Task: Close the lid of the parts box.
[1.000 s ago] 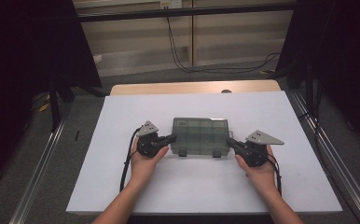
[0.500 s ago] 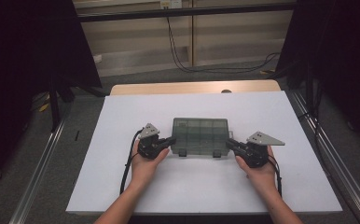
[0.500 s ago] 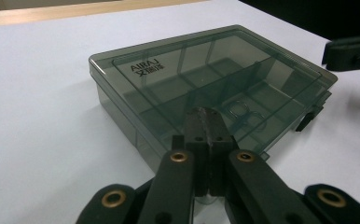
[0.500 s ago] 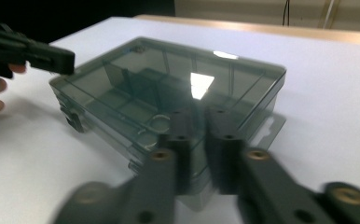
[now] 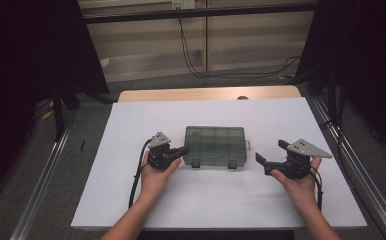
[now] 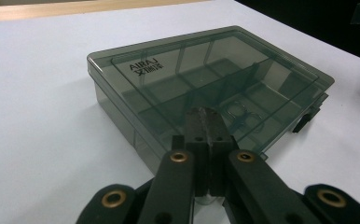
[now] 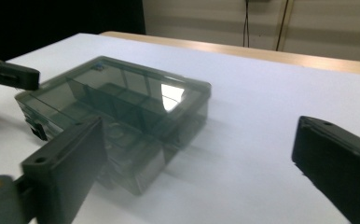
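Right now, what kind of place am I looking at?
Probably a lab recording bench, not a home: a plain white table with one smoky compartment box, black curtains on both sides, and loose cables along the wall.

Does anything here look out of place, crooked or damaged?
Nothing stands out. The grey compartment box lies flat and closed on the white table, roughly square to its edges, with no visible spill or crack. The left tool is shut at its corner; the right tool is open, clear of it.

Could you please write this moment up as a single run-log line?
left gripper: shut, tips at box edge | right gripper: jaws just opened, nothing between, apart from box | compartment box: lid closed, on white table
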### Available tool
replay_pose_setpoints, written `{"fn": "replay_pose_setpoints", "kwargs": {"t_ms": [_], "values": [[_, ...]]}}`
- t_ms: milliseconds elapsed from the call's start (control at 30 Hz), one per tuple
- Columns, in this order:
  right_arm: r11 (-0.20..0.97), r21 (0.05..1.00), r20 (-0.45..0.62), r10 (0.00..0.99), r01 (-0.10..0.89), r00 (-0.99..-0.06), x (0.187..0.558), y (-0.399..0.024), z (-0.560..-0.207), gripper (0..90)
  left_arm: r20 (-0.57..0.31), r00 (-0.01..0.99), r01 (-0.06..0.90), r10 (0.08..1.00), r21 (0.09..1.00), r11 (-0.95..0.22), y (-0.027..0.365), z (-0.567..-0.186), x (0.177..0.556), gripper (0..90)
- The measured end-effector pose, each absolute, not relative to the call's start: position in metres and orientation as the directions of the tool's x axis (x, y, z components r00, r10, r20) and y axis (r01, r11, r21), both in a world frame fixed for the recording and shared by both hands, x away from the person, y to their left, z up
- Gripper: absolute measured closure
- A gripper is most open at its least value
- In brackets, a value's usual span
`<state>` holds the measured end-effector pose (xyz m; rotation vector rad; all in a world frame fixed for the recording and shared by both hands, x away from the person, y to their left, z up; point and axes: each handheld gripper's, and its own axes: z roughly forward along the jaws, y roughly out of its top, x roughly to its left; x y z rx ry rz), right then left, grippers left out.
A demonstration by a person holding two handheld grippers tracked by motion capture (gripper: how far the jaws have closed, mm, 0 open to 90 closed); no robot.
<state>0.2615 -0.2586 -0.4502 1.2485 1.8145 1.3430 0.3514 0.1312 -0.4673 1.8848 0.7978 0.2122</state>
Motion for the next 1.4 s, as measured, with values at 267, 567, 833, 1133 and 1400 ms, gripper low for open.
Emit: {"fn": "replay_pose_setpoints", "kwargs": {"t_ms": [267, 567, 833, 1133, 1400], "values": [[0.072, 0.928, 0.090, 0.909, 0.364, -0.408, 0.250, -0.280, -0.453, 0.0, -0.207, 0.764, 0.433, 0.611, 0.867, -0.247, 0.132, -0.467, 0.352, 90.0], [0.050, 0.934, 0.098, 0.917, 0.355, -0.386, 0.238, -0.301, -0.447, 0.0, -0.215, 0.764, 0.438, 0.609, 0.865, -0.244, 0.132, -0.467, 0.352, 90.0], [0.066, 0.926, 0.088, 0.920, 0.371, -0.382, 0.232, -0.306, -0.458, 0.0, -0.232, 0.776, 0.441, 0.587, 0.864, -0.242, 0.133, -0.466, 0.351, 90.0], [0.062, 0.925, 0.096, 0.917, 0.375, -0.388, 0.230, -0.306, -0.461, 0.0, -0.219, 0.807, 0.387, 0.549, 0.898, -0.211, 0.138, -0.456, 0.342, 65.3], [0.054, 0.925, 0.103, 0.917, 0.376, -0.384, 0.228, -0.309, -0.460, 0.0, -0.204, 0.776, 0.362, 0.597, 0.919, -0.157, 0.154, -0.446, 0.331, 29.4]]}}
